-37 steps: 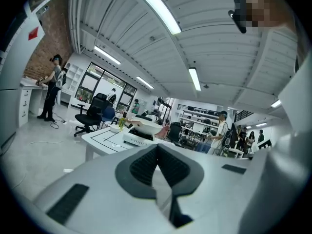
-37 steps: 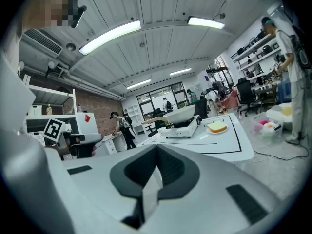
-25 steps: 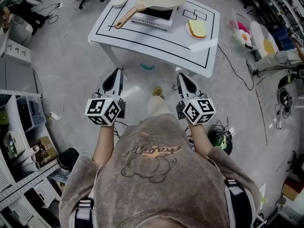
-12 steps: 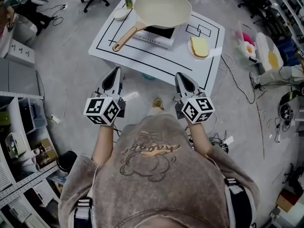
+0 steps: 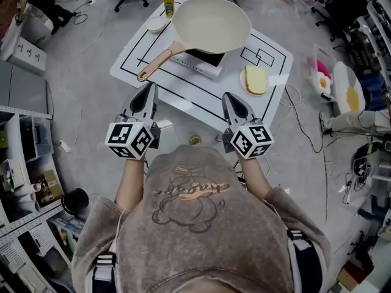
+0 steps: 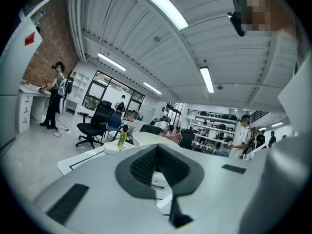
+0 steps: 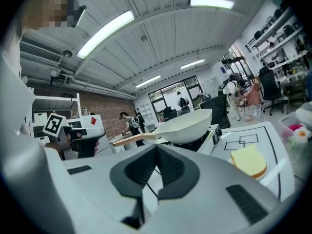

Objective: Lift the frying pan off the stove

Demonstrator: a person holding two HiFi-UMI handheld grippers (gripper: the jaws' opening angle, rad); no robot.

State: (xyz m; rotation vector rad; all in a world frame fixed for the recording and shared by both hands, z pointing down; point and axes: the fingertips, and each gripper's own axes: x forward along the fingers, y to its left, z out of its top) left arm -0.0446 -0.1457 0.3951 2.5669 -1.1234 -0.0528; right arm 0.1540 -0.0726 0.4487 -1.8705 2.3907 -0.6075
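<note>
One cream frying pan (image 5: 211, 24), tan handle, on one stove (image 5: 201, 58) — well ahead of the jaws; left gripper (image 5: 149, 90), right gripper (image 5: 228, 97) — both pinched together, empty.

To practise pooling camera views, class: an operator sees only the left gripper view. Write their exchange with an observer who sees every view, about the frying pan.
Operator: I see only the rim of the frying pan. Is it on the stove?
Observer: Yes, the head view shows it sitting on the stove.
Operator: Where does its handle point?
Observer: The wooden handle reaches toward the left edge of the table.
</note>
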